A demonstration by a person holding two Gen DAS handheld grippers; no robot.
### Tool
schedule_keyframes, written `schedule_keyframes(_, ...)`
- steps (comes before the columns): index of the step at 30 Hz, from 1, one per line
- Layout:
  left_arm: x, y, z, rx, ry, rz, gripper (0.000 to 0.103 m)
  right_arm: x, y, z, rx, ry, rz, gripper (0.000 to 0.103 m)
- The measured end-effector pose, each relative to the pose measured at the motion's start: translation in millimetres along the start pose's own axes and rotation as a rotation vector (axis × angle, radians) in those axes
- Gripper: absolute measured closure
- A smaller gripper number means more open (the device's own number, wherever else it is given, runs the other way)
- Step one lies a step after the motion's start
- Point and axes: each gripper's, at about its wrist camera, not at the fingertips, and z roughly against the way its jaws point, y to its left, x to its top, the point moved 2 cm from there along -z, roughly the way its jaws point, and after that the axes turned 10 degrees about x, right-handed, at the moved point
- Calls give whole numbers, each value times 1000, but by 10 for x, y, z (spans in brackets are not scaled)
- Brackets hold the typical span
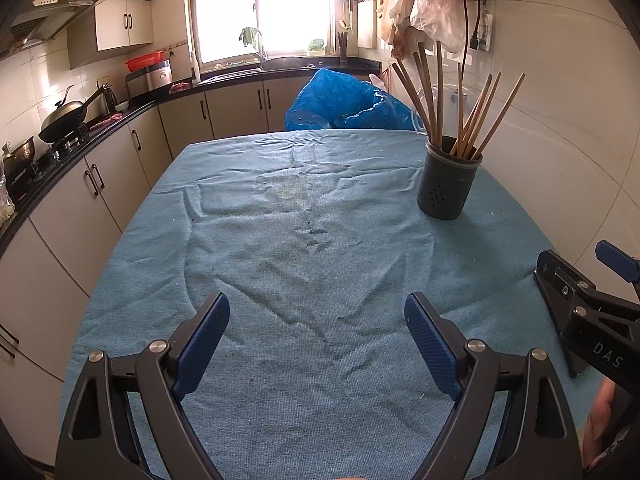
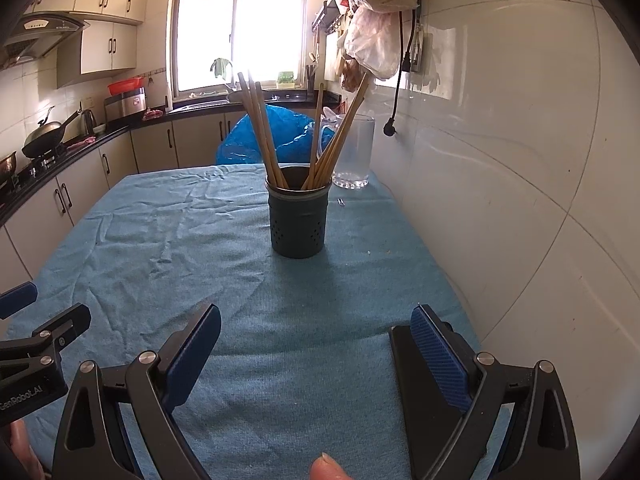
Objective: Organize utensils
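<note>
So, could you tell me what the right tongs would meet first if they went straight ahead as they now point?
Most likely the dark holder full of chopsticks, standing dead ahead on the blue cloth; depth is hard to judge.

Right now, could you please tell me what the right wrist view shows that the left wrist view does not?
Only the right wrist view shows the clear glass jar whole, standing behind the holder; the left view hides most of it. Only the left wrist view shows the dark stain mid-cloth. Both show the dark perforated utensil holder with wooden chopsticks upright inside, the blue towel-covered table, and both open grippers, left and right.
</note>
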Motion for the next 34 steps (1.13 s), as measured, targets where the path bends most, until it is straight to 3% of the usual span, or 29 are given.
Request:
schedule_keyframes(28,-21,17,-13,-2,10,9,15,-29,-22,-50,13,16,-12,5)
schedule_keyframes(34,-9,131,-6,37,-32,28,15,-57,-62,-181,42,46,-36,5)
